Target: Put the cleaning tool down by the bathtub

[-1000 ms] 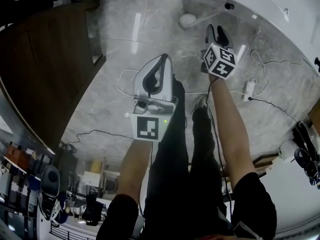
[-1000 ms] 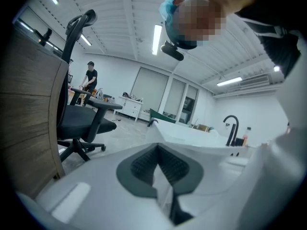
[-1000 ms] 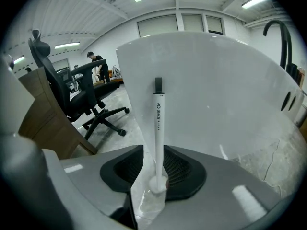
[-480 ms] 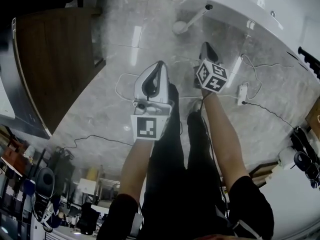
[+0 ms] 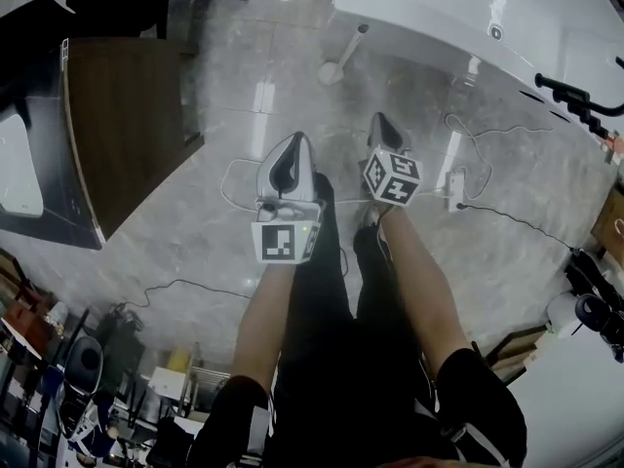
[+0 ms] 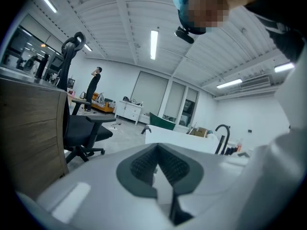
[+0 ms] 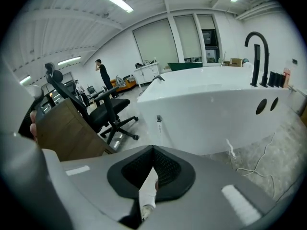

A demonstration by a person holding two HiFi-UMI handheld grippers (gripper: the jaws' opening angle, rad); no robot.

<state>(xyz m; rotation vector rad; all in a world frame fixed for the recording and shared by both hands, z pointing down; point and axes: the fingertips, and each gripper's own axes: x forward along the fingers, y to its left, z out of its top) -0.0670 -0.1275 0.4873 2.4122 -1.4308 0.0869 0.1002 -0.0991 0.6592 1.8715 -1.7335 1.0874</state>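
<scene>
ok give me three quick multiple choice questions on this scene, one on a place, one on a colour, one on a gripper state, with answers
1. Where does the cleaning tool lie?
A) on the floor by the bathtub
B) on the wooden desk
C) on the office chair

2. What colour is the tap on the bathtub?
A) gold
B) black
C) red

3. How do the jaws of the right gripper stand?
A) wide apart
B) clamped on a cable
C) shut, off the tool

Answers:
1 A: the head view shows it on the grey floor beside the white bathtub.
2 B: the right gripper view shows a black arched tap on the rim.
3 C: its pads meet at the tip in its own view, while the tool lies on the floor.
</scene>
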